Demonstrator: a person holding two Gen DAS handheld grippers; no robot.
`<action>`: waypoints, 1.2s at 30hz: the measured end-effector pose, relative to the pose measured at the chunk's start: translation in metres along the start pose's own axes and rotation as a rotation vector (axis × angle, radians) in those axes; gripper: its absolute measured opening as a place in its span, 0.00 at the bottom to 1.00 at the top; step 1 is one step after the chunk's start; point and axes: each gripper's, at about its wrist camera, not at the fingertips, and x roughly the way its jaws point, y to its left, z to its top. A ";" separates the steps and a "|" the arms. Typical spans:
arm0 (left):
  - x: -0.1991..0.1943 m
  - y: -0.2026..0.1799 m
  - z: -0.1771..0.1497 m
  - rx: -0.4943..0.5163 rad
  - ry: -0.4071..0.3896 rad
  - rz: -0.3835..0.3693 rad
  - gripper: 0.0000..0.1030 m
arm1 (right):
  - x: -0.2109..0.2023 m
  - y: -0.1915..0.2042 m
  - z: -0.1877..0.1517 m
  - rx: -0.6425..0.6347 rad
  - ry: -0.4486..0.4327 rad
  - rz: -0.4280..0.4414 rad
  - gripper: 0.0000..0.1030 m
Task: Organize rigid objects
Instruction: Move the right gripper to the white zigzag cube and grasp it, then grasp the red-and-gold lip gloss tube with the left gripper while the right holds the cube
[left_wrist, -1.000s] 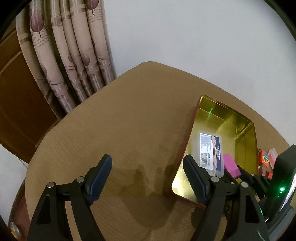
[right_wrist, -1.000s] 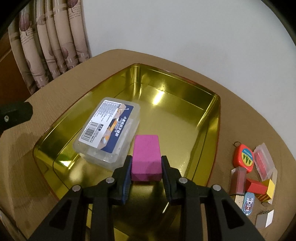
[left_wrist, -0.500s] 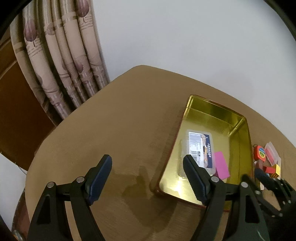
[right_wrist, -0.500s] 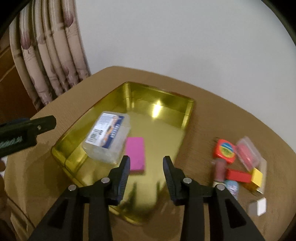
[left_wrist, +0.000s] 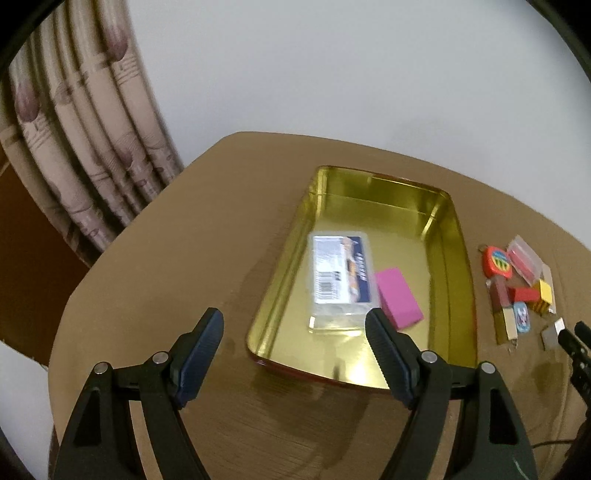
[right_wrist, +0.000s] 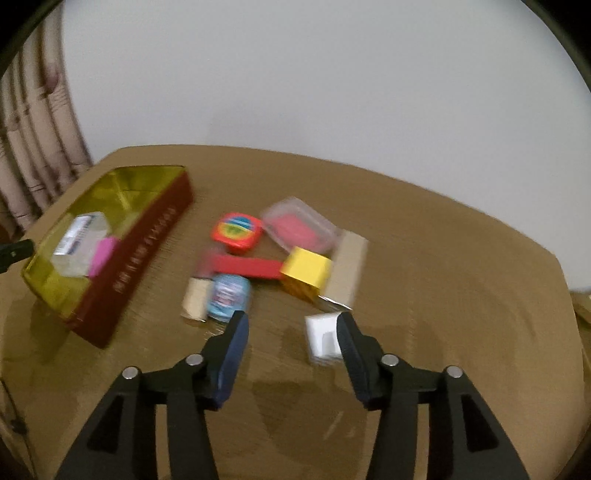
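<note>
- On the brown wood-grain counter (left_wrist: 207, 229) sits a gold tin tray (left_wrist: 448, 236), rectangular with rounded corners, a shiny yellow inside and a dark red outer wall with gold lettering seen in the right wrist view.
- Inside the tray lies a clear plastic box (left_wrist: 341, 275) with a white and blue label bearing a barcode, flat on the tray floor near the left wall.
- Just beside that box, touching its right edge, lies a pink block (left_wrist: 399, 298), a plain matte brick shape lying flat.
- To the right of the tray, on the counter, a loose cluster: a red round-cornered tape measure (right_wrist: 236, 229) with a rainbow face, a clear case with a red insert (right_wrist: 299, 227), a long red block (right_wrist: 245, 266) touching a yellow cube (right_wrist: 306, 271), a tan block (right_wrist: 347, 269), a small blue-labelled piece (right_wrist: 229, 295) next to a pale wooden piece (right_wrist: 195, 301).
- A small white square block (right_wrist: 322, 338) lies apart from the cluster, nearest the right hand-held gripper (right_wrist: 291, 345); it sits just inside the right finger, blurred.
- The right hand-held gripper is spread wide and holds nothing.
- The left hand-held gripper (left_wrist: 293, 347) is also spread wide and empty, above the counter at the tray's near left corner.
- A patterned beige curtain (left_wrist: 81, 147) hangs at the left before a white wall.
</note>
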 end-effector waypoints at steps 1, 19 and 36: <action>-0.001 -0.004 -0.001 0.011 -0.003 -0.004 0.74 | 0.003 -0.003 -0.001 0.002 0.006 -0.007 0.51; -0.017 -0.058 -0.024 0.160 -0.017 -0.117 0.74 | 0.033 -0.026 -0.018 0.013 0.017 -0.016 0.51; -0.036 -0.152 -0.047 0.323 -0.014 -0.225 0.74 | 0.008 -0.049 -0.029 0.032 -0.046 0.021 0.31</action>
